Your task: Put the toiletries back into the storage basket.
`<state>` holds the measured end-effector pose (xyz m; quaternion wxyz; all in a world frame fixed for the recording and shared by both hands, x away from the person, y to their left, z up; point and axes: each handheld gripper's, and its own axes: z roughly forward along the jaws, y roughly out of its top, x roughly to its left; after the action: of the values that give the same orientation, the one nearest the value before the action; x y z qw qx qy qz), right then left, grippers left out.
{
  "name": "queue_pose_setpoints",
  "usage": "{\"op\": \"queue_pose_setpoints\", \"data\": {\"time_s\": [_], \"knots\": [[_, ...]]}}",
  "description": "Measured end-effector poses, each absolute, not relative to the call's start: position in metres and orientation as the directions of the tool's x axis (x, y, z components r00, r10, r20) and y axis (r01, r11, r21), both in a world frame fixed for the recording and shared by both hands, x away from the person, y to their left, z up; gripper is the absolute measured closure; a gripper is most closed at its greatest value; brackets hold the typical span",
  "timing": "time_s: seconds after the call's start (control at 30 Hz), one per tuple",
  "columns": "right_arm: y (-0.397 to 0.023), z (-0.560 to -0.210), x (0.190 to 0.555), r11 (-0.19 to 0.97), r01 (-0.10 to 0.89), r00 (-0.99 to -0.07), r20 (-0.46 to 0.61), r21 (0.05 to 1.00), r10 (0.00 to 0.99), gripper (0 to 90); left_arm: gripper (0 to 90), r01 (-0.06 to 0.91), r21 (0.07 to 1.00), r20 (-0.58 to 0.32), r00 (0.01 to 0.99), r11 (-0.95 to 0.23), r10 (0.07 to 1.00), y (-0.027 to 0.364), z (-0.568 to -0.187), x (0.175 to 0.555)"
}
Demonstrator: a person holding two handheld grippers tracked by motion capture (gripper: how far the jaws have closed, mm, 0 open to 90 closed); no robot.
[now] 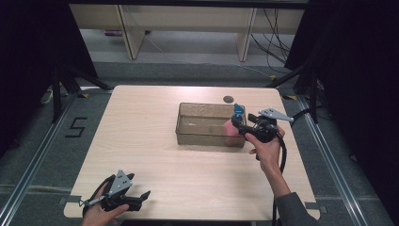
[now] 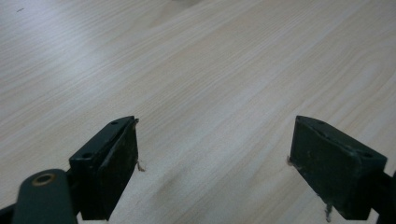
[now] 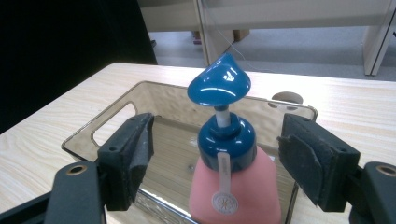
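The pink pump bottle (image 3: 236,186) with its blue pump head (image 3: 219,85) stands upright at the right-hand end of the clear plastic bin (image 1: 202,136), which sits on the desk (image 1: 155,160) toward the far right. In the right gripper view the bottle rises straight up between the two black jaws of the right tongs (image 3: 215,161), its long axis vertical; the pads stand apart from its sides, with a gap on each flank, so the tongs are fairly wide and not pressing on anything. The bottle lies directly ahead of these tongs and just inside the bin's near wall, so the relation that matters is this: jaws level on either side of the blue collar, bottle centred between them. In the high view the right hand (image 1: 266,146) reaches in from the desk's right edge, forearm stretched forward, the tongs held roughly level and pointing left toward the bin's end. The left tongs (image 2: 212,163) are wide and empty, over bare wood, resting at the near left corner of the desk with the left hand (image 1: 101,214) beneath, well apart from the bin. The right hand is plainly the nearer, and I judge it placed either to close on the bottle or to draw back from it
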<state>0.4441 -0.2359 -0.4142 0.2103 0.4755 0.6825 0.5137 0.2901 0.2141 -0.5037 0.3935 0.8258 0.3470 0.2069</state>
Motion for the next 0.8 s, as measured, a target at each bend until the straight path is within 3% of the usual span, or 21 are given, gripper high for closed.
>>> {"op": "queue_pose_setpoints", "data": {"time_s": [0.63, 0.8], "knots": [[-0.232, -0.414, 0.429, 0.026, 0.413, -0.486, 0.196, 0.910, 0.851, 27.2, 15.0, 0.407, 0.795, 0.073, 0.673, -0.450, 0.736, 0.214, -0.504, 0.290], [-0.228, -0.414, 0.422, -0.004, 0.434, -0.488, 0.239, 0.901, 0.839, 27.2, 15.0, 0.406, 0.796, 0.072, 0.674, -0.449, 0.736, 0.214, -0.504, 0.291]]}}
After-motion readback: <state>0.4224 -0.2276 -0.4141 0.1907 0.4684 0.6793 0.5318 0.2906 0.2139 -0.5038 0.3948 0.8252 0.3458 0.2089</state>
